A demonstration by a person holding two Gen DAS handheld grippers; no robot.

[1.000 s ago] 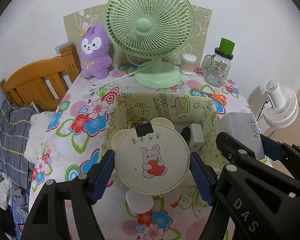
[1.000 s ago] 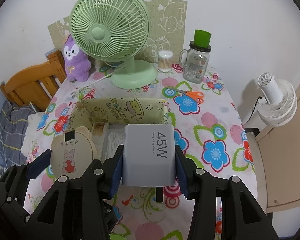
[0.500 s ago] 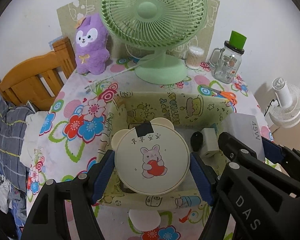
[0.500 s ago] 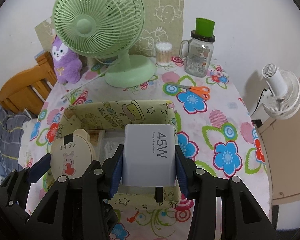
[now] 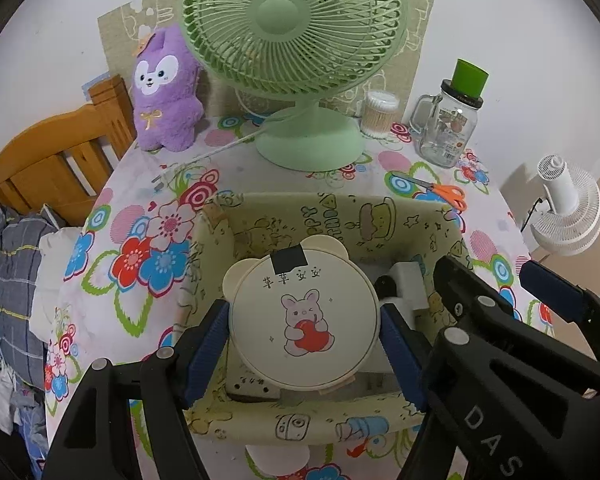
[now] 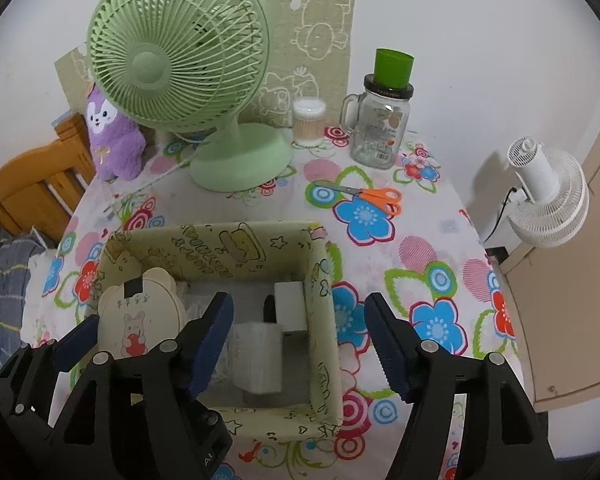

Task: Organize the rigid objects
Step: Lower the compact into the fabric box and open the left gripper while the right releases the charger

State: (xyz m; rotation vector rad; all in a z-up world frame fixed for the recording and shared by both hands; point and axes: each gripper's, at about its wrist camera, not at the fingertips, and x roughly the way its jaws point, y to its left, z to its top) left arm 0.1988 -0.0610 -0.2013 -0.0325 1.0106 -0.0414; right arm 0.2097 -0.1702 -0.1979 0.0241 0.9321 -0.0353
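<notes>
While right tongs [image 6: 300, 338] opening empty, left tongs [image 5: 304, 330] clamped on round cream box [image 5: 304, 316] above fabric bin [image 5: 340, 216].

Box floor [image 5: 380, 376] mostly hidden (round case [image 5: 304, 320] above), charger [image 6: 256, 356] blurred

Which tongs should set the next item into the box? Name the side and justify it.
Left. The left tongs are clamped on the round bear-eared case, hanging right over the fabric storage box. The right tongs are opening with nothing between them; the white box lies inside.
</notes>
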